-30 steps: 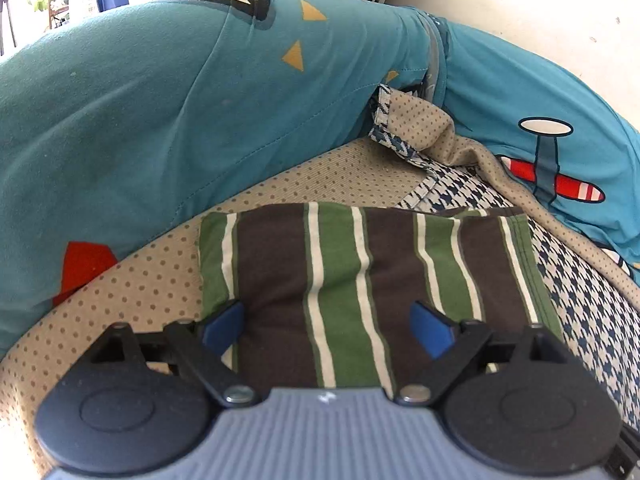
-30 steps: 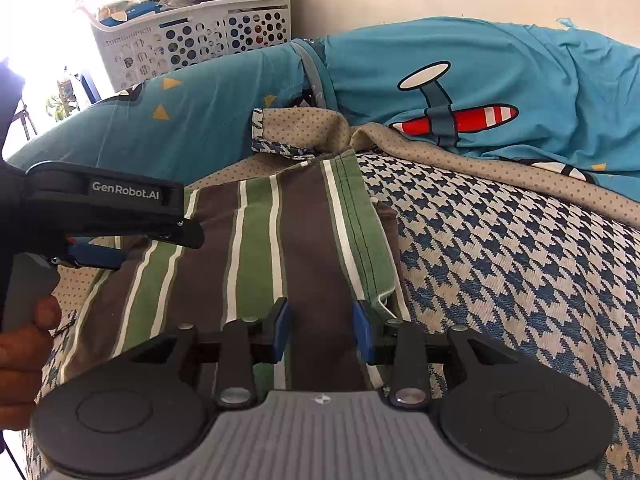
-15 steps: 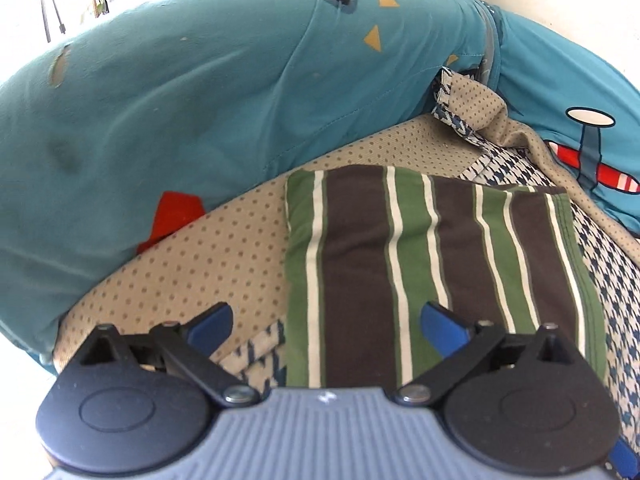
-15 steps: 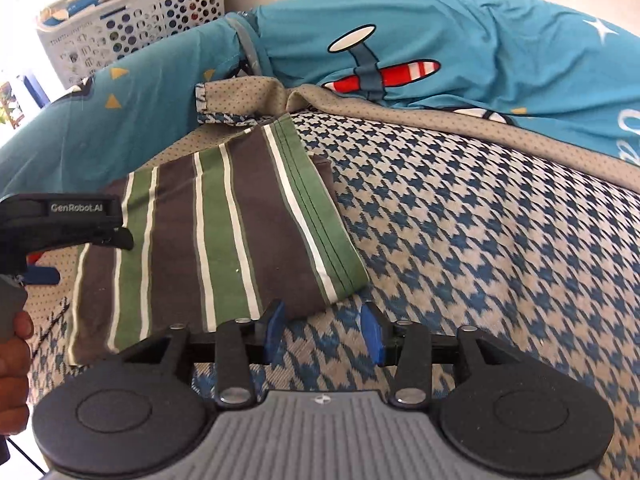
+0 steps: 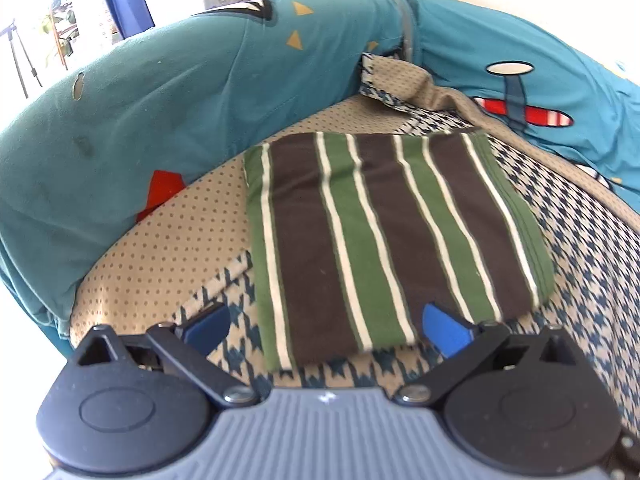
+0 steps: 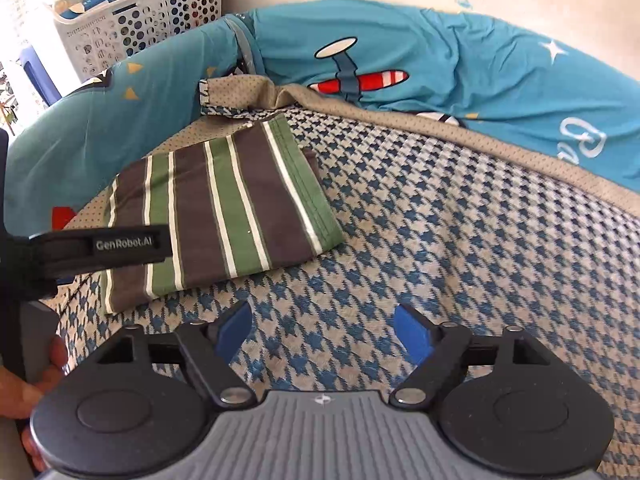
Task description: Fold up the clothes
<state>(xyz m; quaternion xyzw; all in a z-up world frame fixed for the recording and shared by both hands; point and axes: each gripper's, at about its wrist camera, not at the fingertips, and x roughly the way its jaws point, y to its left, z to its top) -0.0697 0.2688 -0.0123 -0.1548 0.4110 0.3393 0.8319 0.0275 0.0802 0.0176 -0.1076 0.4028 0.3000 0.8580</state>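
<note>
A folded garment with brown, green and white stripes (image 5: pixel 384 240) lies flat on the houndstooth bed cover (image 5: pixel 592 280). My left gripper (image 5: pixel 324 330) hovers open at its near edge, one blue pad on each side of the near corner, holding nothing. In the right wrist view the same folded garment (image 6: pixel 224 208) lies to the upper left. My right gripper (image 6: pixel 323 330) is open over bare cover, apart from the cloth. The left tool's black body (image 6: pixel 100 248) crosses the garment's left part, and a hand (image 6: pixel 36 384) holds it.
Teal pillows with plane prints (image 6: pixel 440 60) curve around the far side of the bed. A white perforated laundry basket (image 6: pixel 136 20) full of clothes stands behind them at the upper left. A dotted tan sheet (image 5: pixel 168 240) shows left of the garment. The houndstooth cover stretches to the right.
Both grippers pulled back from the folded garment toward the near side. The right one, narrow over the cloth a second ago, has opened wide and now sits off the cloth.
</note>
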